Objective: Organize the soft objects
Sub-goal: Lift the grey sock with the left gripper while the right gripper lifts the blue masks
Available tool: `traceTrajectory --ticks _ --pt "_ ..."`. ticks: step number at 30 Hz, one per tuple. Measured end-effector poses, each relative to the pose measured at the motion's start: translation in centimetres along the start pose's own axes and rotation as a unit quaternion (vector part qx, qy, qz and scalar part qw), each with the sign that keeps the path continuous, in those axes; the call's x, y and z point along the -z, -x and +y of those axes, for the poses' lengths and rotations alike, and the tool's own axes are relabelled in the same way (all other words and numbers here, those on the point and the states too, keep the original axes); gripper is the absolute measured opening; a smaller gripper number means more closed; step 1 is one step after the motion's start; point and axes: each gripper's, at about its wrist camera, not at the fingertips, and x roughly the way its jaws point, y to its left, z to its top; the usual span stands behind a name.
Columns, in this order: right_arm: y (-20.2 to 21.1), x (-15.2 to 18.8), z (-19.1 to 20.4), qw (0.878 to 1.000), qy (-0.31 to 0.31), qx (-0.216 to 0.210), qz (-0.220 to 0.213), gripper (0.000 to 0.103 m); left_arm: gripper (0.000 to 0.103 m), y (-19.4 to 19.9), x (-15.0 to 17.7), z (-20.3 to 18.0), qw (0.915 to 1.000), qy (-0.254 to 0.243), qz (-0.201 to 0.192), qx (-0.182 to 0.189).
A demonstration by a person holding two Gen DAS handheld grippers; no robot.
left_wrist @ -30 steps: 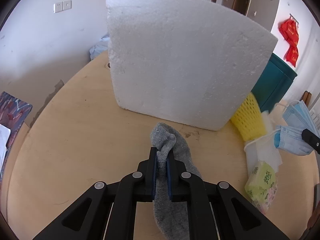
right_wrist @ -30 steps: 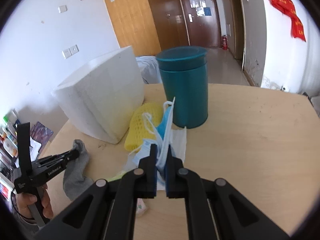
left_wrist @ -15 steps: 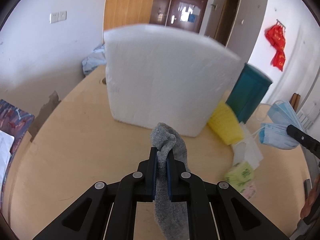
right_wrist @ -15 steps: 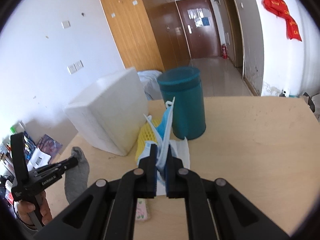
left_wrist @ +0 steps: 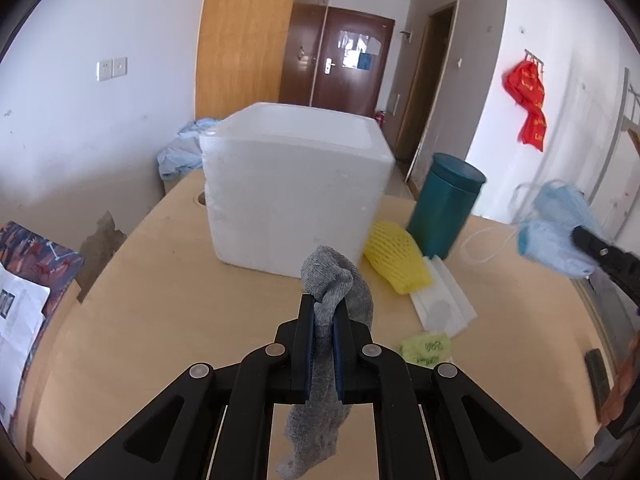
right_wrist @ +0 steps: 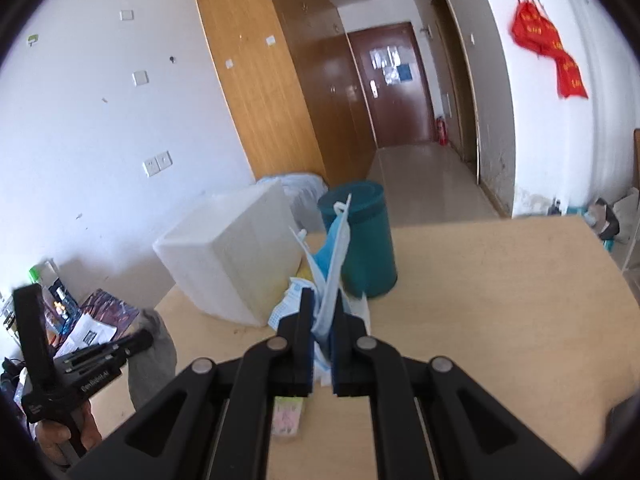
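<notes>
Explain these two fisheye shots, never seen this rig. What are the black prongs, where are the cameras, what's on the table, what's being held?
No robot here: a person carries a hand-held gripper in each hand, and a fisheye camera on each one looks forward along its two black fingers.

The left wrist view shows the left hand-held gripper shut on a grey sock that hangs off the table. The right wrist view shows the right hand-held gripper shut on blue face masks. Each view also catches the other gripper at its edge.

On the wooden table stand a white foam box and a teal canister. Near them lie a yellow foam net, a white folded piece and a green tissue pack.
</notes>
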Motion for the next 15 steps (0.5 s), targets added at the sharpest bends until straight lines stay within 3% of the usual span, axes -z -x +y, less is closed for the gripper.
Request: traceTrajectory --ticks 15 --pt "3.6 5.1 2.9 0.999 0.024 -0.018 0.011 0.008 0.008 5.5 2.8 -2.9 0.9987 -0.023 -0.045 -0.010"
